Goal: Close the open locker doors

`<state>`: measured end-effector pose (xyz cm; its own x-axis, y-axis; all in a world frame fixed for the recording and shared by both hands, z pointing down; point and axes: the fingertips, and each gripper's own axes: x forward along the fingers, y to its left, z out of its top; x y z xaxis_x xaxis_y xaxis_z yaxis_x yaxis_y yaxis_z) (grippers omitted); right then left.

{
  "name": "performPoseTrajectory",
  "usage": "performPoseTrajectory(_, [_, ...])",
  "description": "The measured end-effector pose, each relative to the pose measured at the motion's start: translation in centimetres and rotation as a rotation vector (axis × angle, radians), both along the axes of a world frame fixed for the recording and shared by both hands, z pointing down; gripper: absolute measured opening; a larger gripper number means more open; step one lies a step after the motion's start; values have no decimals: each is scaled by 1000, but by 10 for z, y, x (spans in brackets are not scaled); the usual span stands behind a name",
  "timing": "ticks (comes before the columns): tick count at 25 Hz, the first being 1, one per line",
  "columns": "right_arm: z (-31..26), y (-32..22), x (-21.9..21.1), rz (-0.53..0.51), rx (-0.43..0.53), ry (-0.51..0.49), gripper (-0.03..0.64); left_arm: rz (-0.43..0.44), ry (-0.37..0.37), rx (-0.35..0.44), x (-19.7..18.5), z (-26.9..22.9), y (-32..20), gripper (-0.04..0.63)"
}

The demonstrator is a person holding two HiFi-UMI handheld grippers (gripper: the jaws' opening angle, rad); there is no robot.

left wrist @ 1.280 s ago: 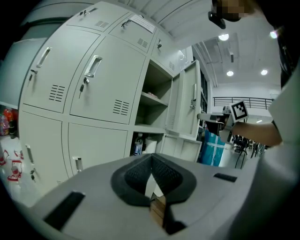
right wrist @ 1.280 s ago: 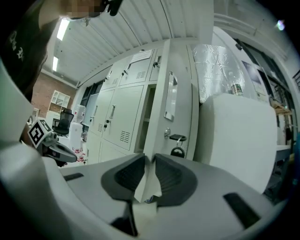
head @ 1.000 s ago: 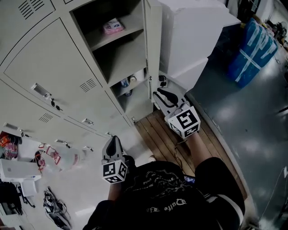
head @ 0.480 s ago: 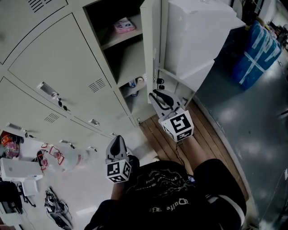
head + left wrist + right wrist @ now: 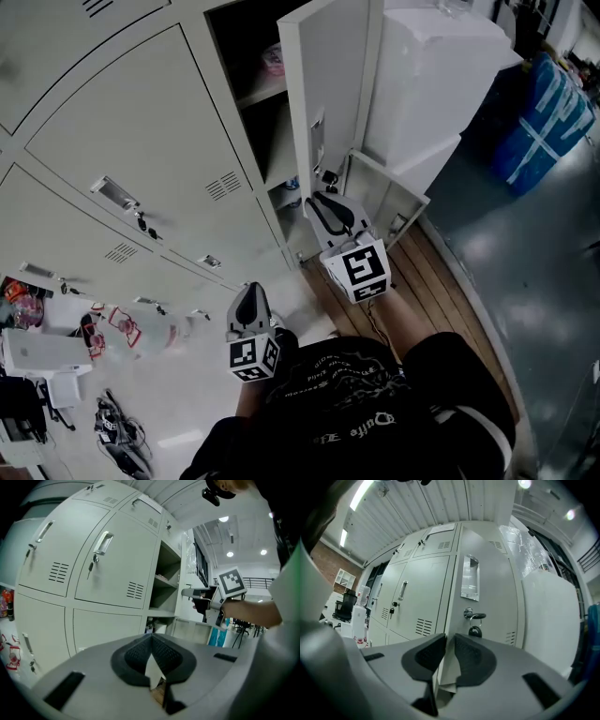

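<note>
right tool [image 5: 320, 202] sitting by lower edge of half-open locker door [image 5: 330, 84], jaws slightly apart, just closing, nothing between them, left tool [image 5: 249, 291] hanging low, jaws together, empty

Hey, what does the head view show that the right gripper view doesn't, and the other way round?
Only the head view shows the pink item on a shelf inside the open locker, the wooden floor strip and the person's dark shirt. Only the right gripper view shows the ceiling light strip and the brick wall. Both show the partly open locker door and the closed lockers beside it.
</note>
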<state>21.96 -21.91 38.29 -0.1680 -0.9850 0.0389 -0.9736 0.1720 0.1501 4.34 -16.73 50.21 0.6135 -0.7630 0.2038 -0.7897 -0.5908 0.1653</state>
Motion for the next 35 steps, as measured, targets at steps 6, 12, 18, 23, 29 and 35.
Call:
performPoseTrajectory(6, [-1, -21, -12, 36, 14, -11, 61, -20, -4, 2, -15, 0, -16, 8])
performPoseTrajectory(12, [-1, -41, -21, 68, 9, -27, 60, -52, 21, -8, -27, -2, -32, 8])
performPoseTrajectory(18, [0, -60, -28, 76, -1, -23, 57, -73, 10, 13, -39, -7, -44, 8])
performPoseTrajectory(23, [0, -77, -32, 91, -1, -16, 57, -83, 6, 13, -46, -5, -52, 8])
performPoseTrajectory(29, [0, -93, -34, 96, 2, -15, 57, -107, -1, 3, -61, -1, -62, 8])
performPoseTrajectory(35, [0, -109, -35, 101, 10, -4, 57, -135, -12, -19, -76, 6, -73, 8])
